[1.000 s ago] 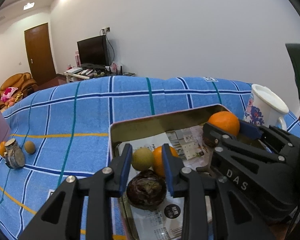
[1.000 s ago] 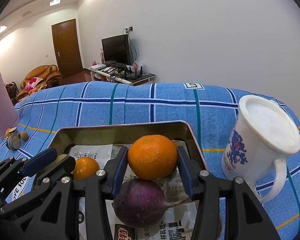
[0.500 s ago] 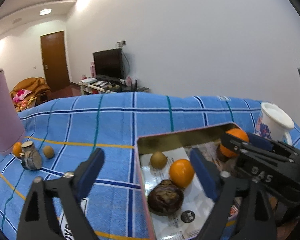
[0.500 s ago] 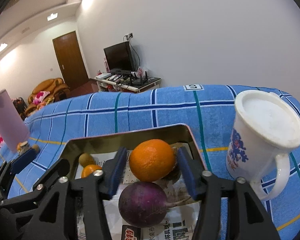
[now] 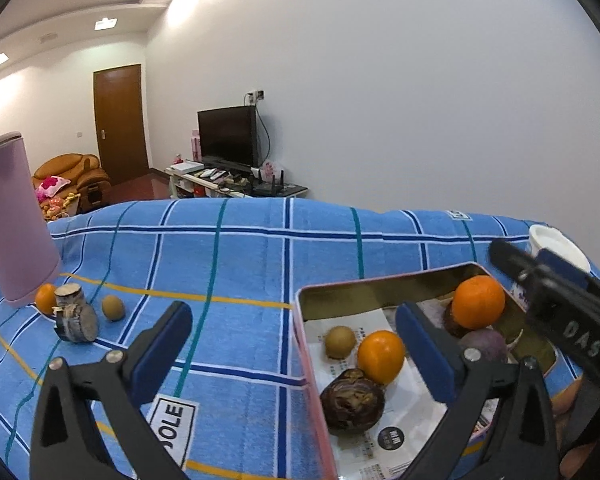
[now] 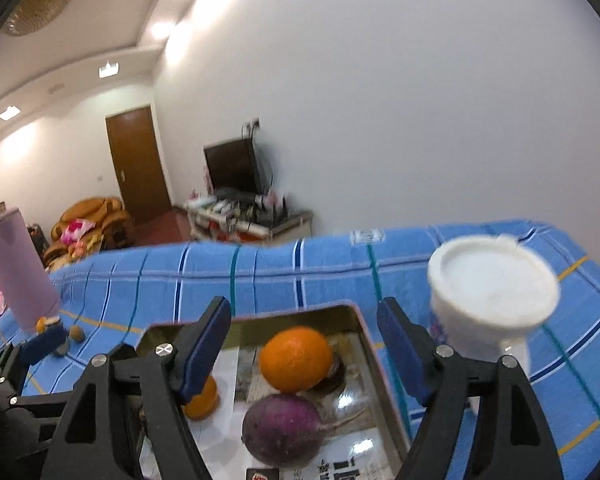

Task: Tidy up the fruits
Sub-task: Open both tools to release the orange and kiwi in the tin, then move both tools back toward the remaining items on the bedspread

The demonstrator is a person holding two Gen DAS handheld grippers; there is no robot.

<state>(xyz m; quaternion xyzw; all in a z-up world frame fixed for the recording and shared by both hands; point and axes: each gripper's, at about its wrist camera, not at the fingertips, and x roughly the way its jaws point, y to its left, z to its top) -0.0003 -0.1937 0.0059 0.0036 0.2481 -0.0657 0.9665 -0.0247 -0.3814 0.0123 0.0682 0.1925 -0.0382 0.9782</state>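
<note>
A metal tin (image 5: 380, 284) lined with newspaper sits on the blue checked cloth. In it lie a dark brown fruit (image 5: 352, 402), an orange (image 5: 380, 356), a kiwi (image 5: 340, 342), a purple round vegetable (image 6: 284, 430) and a second orange (image 6: 296, 358) resting on a dark fruit. My left gripper (image 5: 296, 352) is open and empty above the tin's left edge. My right gripper (image 6: 304, 344) is open and empty above the second orange. A small orange (image 5: 45, 298) and a kiwi (image 5: 113, 307) lie on the cloth at far left.
A pink cylinder (image 5: 16, 220) stands at the far left with a small wooden-log object (image 5: 74, 318) in front of it. A white mug (image 6: 492, 300) stands right of the tin. The right gripper's body (image 5: 560, 312) shows beside the tin.
Both grippers opened and pulled back and up. The left let go of the dark brown fruit, the right let go of the orange; both fruits now rest in the tin.
</note>
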